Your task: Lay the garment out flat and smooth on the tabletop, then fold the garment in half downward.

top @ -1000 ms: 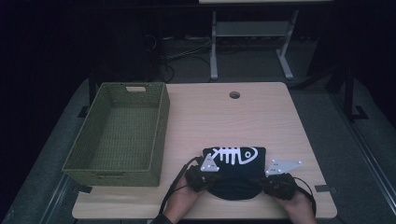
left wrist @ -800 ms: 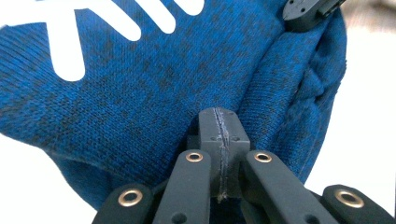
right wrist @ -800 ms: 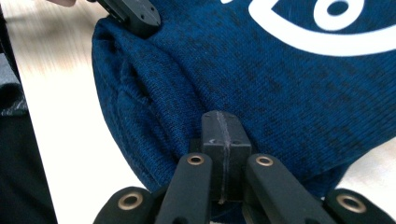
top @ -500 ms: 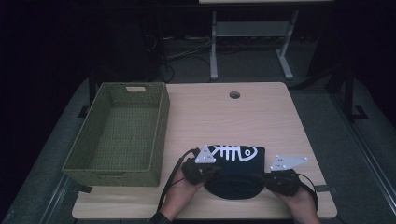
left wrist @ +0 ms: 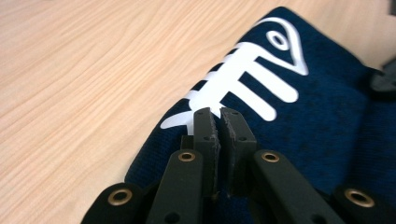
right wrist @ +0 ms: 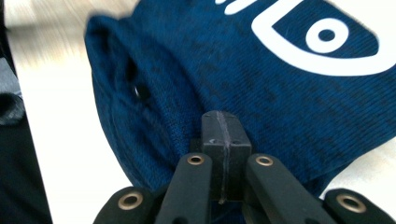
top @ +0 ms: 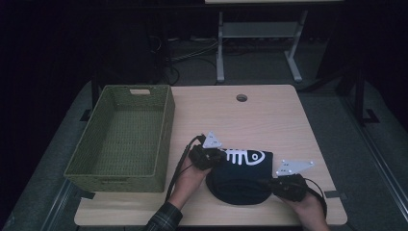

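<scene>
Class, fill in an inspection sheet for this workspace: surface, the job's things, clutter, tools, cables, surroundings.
Surface: light wooden table with a round hole near its far edge.
Job's things: folded dark blue garment with a white fish-skeleton print, lying at the near edge; empty green woven basket at the left.
Clutter: nothing seen.
Tools: left tool over the garment's printed edge, jaws just opening to a slit, no cloth seen between them; right tool shut at the garment's other side, pinched cloth not discernible.
Cables: one black cable trails from the left tool; loose floor cables behind the table.
Surroundings: dark room, white stand frame behind.
</scene>
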Demonstrator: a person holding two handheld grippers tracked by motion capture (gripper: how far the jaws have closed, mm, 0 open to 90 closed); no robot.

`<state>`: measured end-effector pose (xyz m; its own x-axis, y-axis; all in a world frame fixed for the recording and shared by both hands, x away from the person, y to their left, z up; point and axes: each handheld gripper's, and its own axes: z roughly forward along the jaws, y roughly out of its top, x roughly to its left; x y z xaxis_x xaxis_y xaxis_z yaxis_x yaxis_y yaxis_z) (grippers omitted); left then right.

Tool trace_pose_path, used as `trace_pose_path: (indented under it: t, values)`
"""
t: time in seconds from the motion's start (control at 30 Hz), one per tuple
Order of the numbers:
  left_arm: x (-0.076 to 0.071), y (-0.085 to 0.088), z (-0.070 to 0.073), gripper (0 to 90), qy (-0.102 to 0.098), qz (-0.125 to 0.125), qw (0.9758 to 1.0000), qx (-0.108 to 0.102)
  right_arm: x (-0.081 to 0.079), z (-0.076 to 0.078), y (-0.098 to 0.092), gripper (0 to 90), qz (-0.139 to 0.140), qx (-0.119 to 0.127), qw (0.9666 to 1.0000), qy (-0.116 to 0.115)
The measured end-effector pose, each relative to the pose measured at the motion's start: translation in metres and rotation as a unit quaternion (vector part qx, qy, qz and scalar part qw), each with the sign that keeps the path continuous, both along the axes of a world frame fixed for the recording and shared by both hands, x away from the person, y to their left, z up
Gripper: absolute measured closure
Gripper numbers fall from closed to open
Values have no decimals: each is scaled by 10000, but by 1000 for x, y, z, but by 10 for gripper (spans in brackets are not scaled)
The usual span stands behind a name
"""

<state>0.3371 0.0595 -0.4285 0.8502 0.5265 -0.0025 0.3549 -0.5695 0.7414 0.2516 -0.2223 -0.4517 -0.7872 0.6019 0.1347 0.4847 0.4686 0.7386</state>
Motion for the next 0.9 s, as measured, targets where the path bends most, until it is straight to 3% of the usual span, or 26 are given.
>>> trace_pose_path:
  t: [0.3,0.47,0.63,0.9]
  values:
    - [19,-9,-23,850,181,82,9991,368,0,-6,1,900,9,-63,10000,69]
    - [19,-11,-26,852,175,113,9991,381,1,-7,1,900,36,-65,10000,54]
    - [19,-7,-23,805,252,195,9992,240,1,-6,1,899,50,-35,10000,7]
    - [17,4,-11,566,401,341,9985,-125,1,3,-8,624,-152,267,9995,-121]
